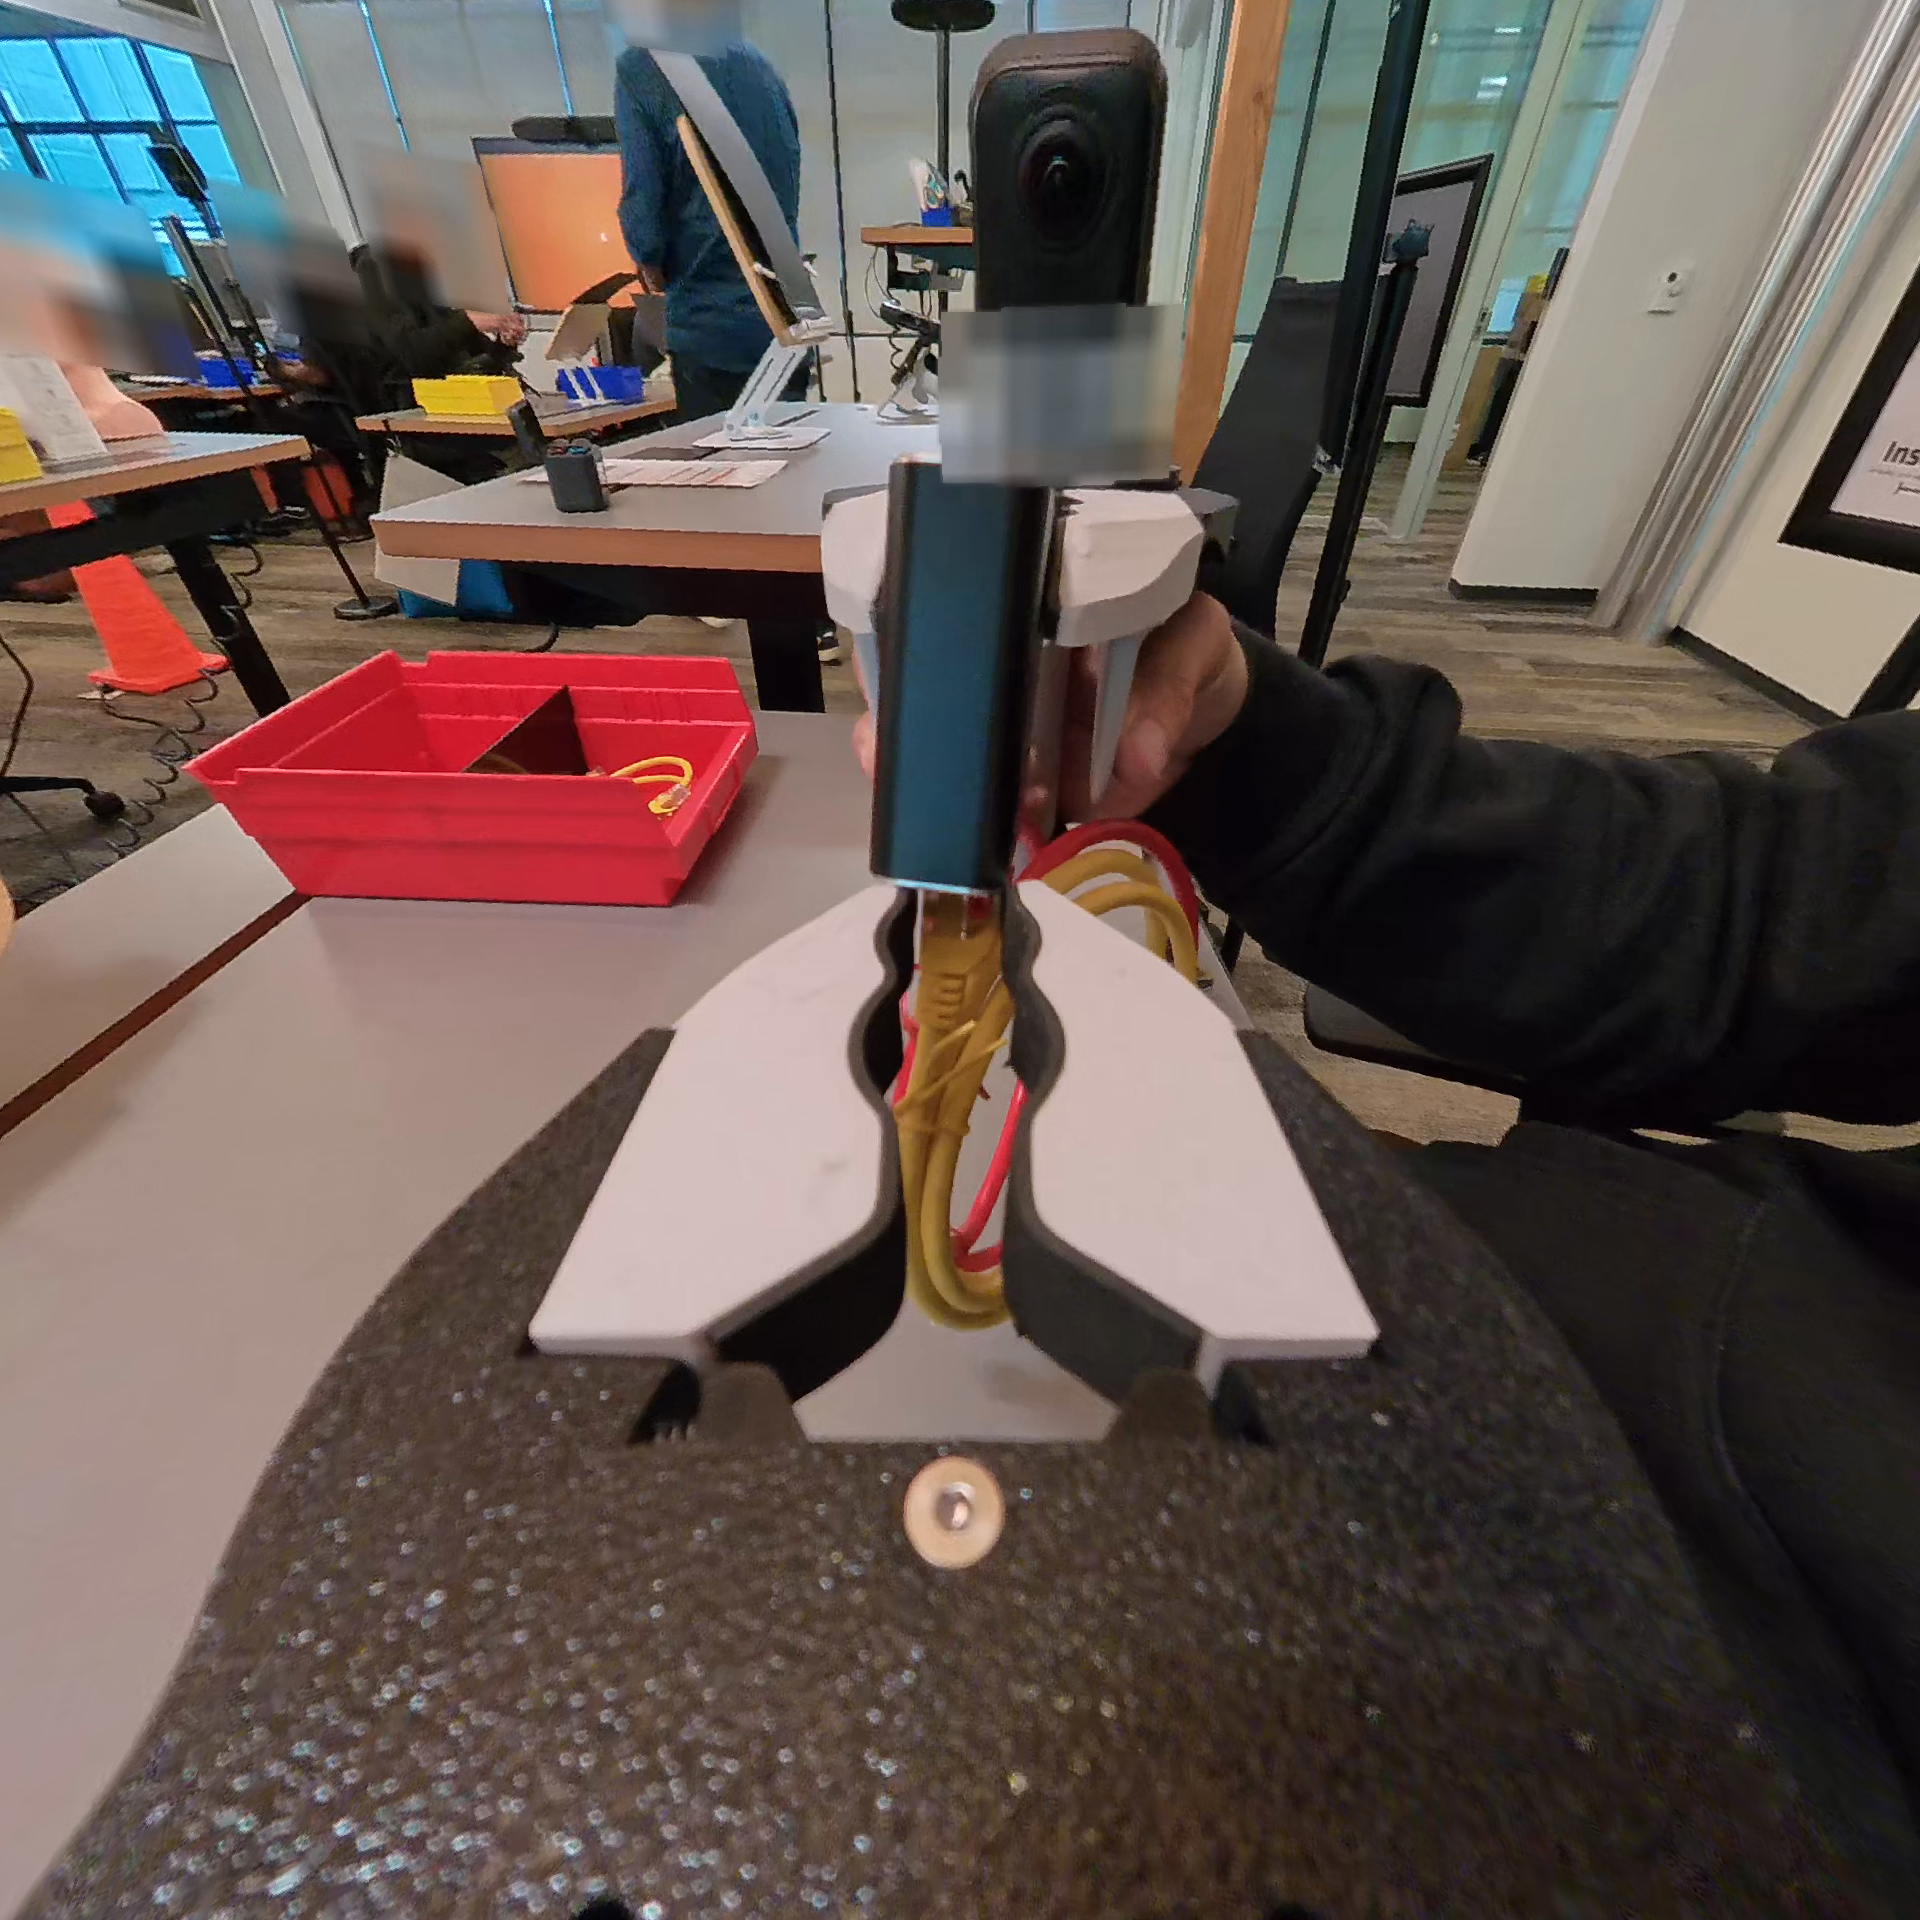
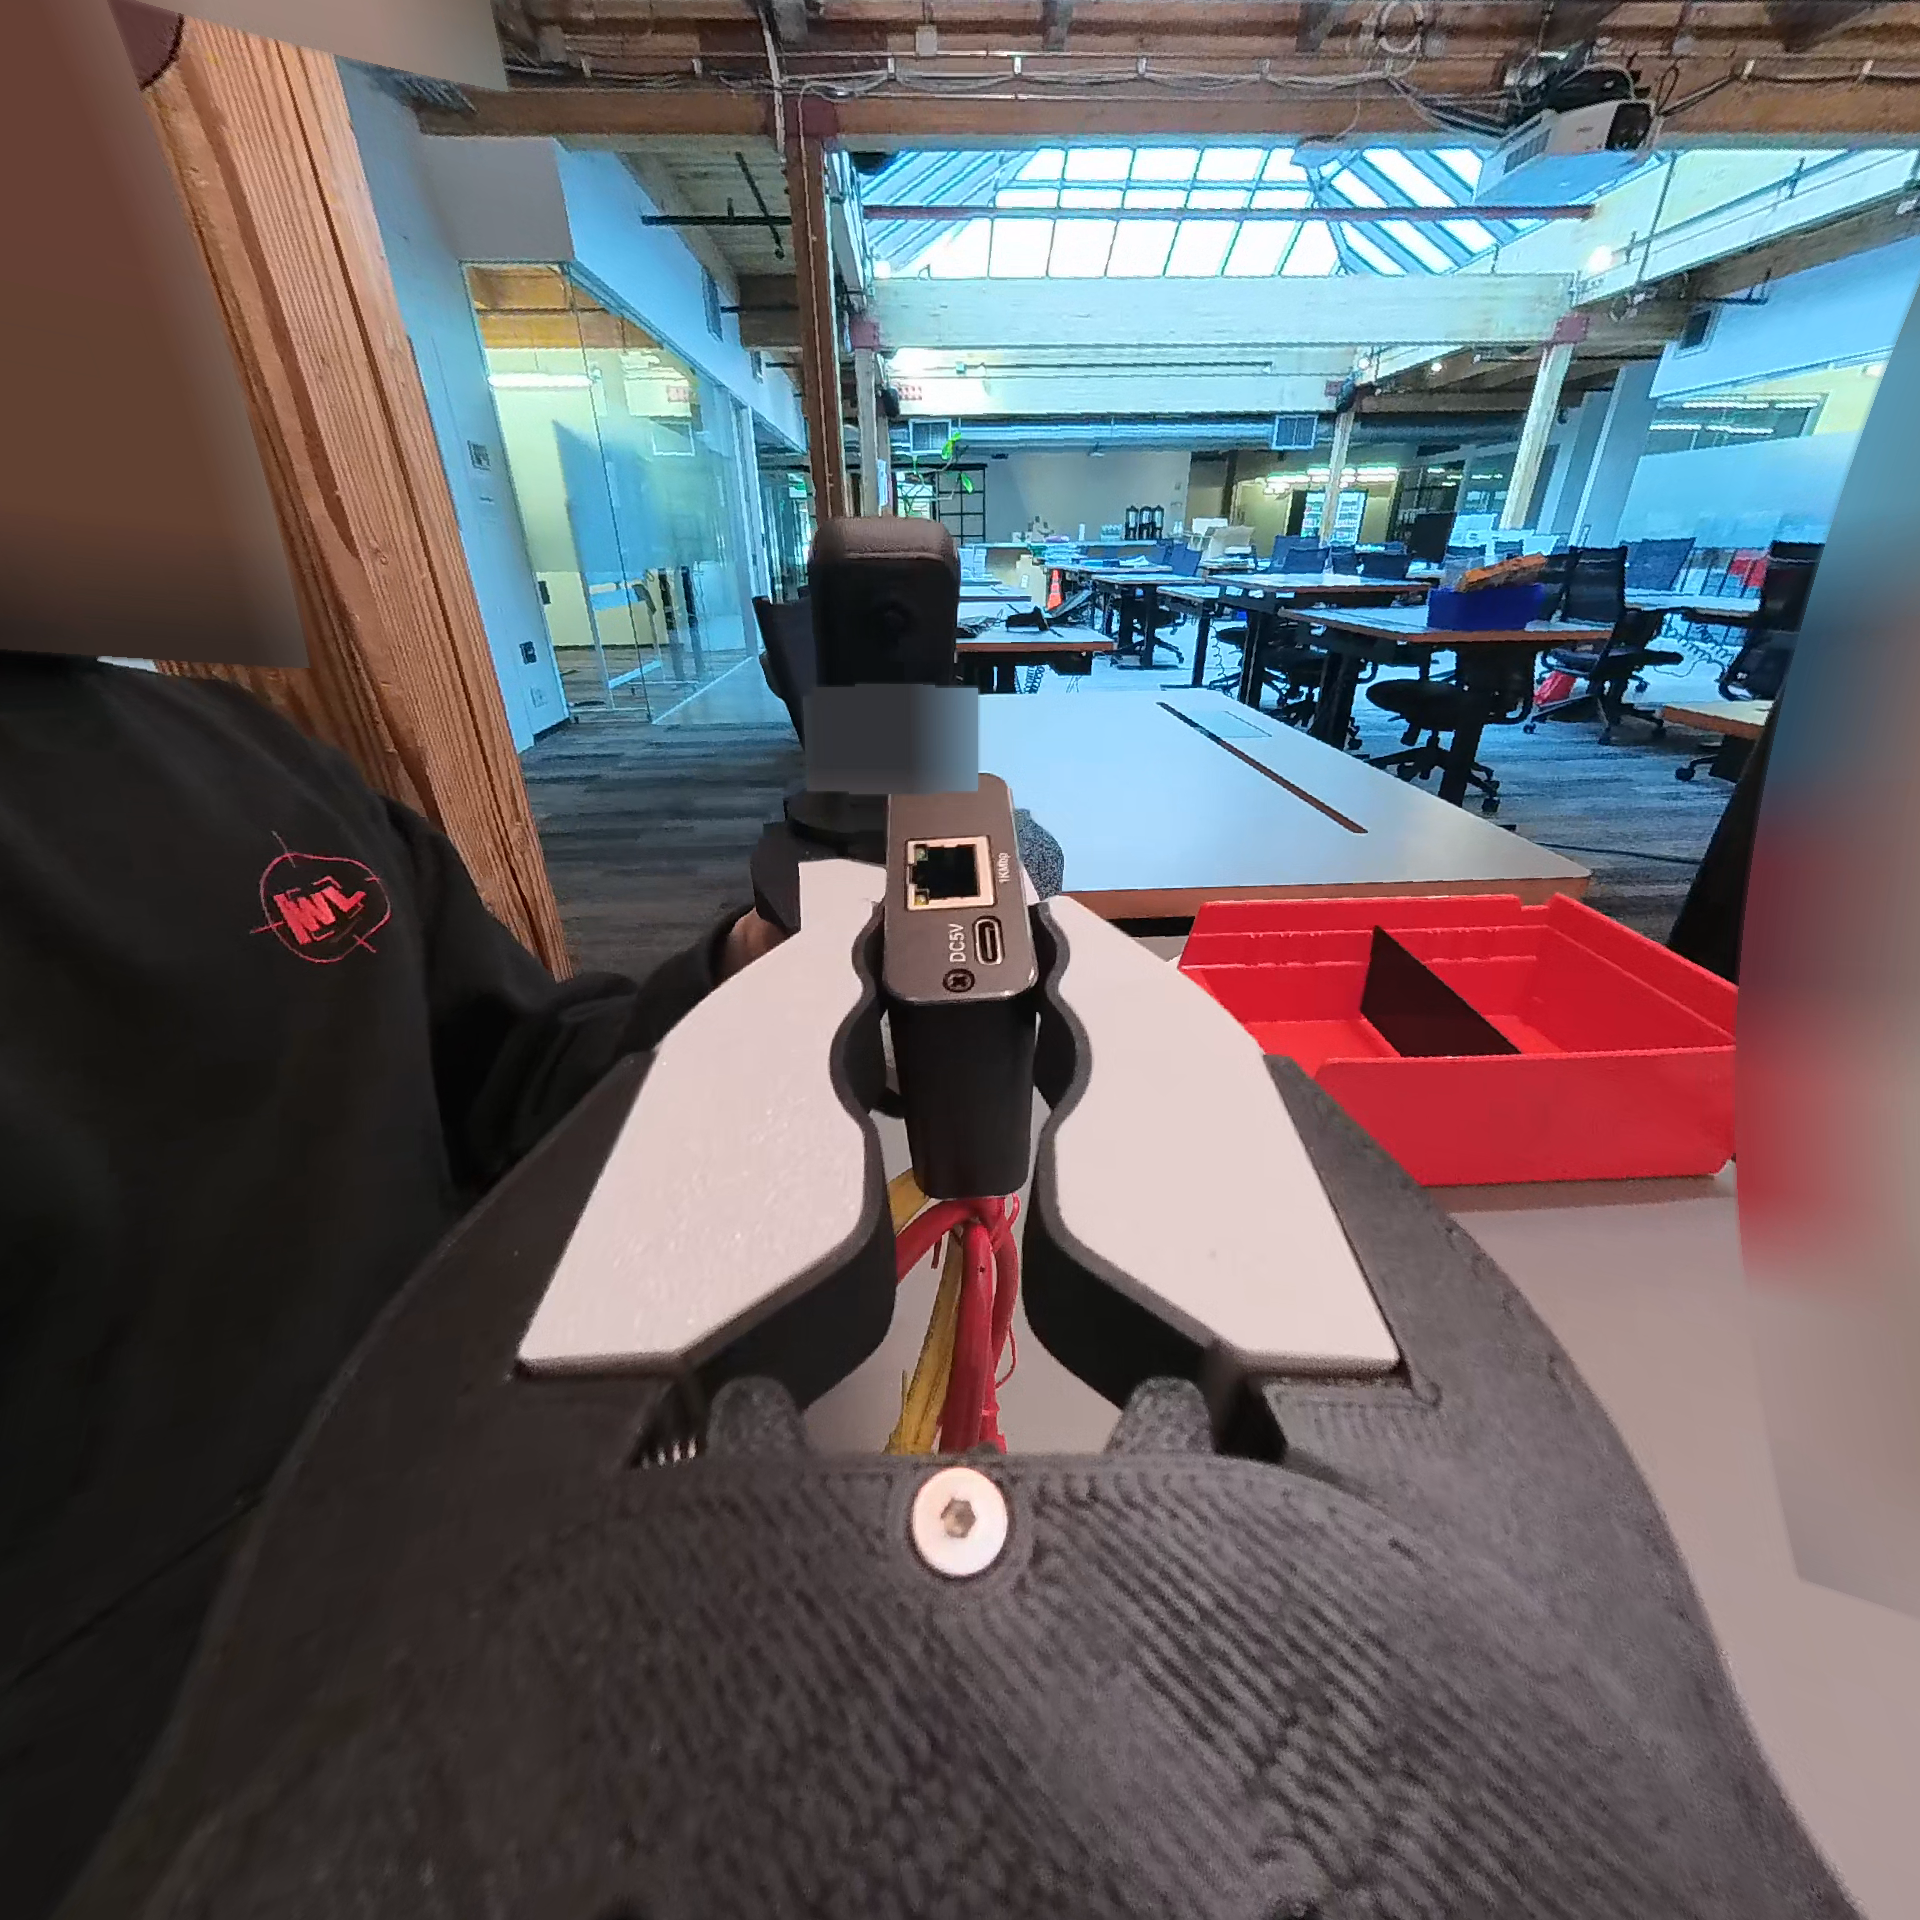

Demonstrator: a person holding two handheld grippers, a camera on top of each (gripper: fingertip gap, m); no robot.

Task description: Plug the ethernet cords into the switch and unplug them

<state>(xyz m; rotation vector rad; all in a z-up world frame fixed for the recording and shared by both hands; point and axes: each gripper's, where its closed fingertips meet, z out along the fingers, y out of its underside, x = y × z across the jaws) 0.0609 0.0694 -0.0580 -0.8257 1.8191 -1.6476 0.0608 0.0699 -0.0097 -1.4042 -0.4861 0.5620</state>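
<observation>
1. Nearest in the left wrist view, we record the left gripper (image 1: pixel 956 925) with its fingers drawn close about a yellow ethernet cord (image 1: pixel 948 1174). The tips pinch the cord's plug at the lower end of the switch (image 1: pixel 951 686). The yellow loops hang between the fingers, with a red ethernet cord (image 1: pixel 1003 1153) beside them.
2. In the right wrist view, we note the right gripper (image 2: pixel 956 935) nearly closed, its fingers clamped on the sides of the dark switch (image 2: pixel 961 1039). The switch is held clear of the table. The end facing this camera shows one empty network port (image 2: pixel 945 871) and a smaller socket below it.
3. Red and yellow cords hang below the switch between the right gripper's fingers.
4. The left wrist view shows the right gripper from its far side, with a hand (image 1: pixel 1164 707) in a black sleeve on its grip.
5. Beyond the grippers, a red bin (image 1: pixel 457 821) sits on the grey table (image 1: pixel 312 1143). It holds a black divider (image 1: pixel 540 732) and a second yellow cord (image 1: pixel 660 774).
6. Farther off, we observe an orange cone (image 1: pixel 130 623) on the floor and other desks, where a person (image 1: pixel 707 208) stands.
</observation>
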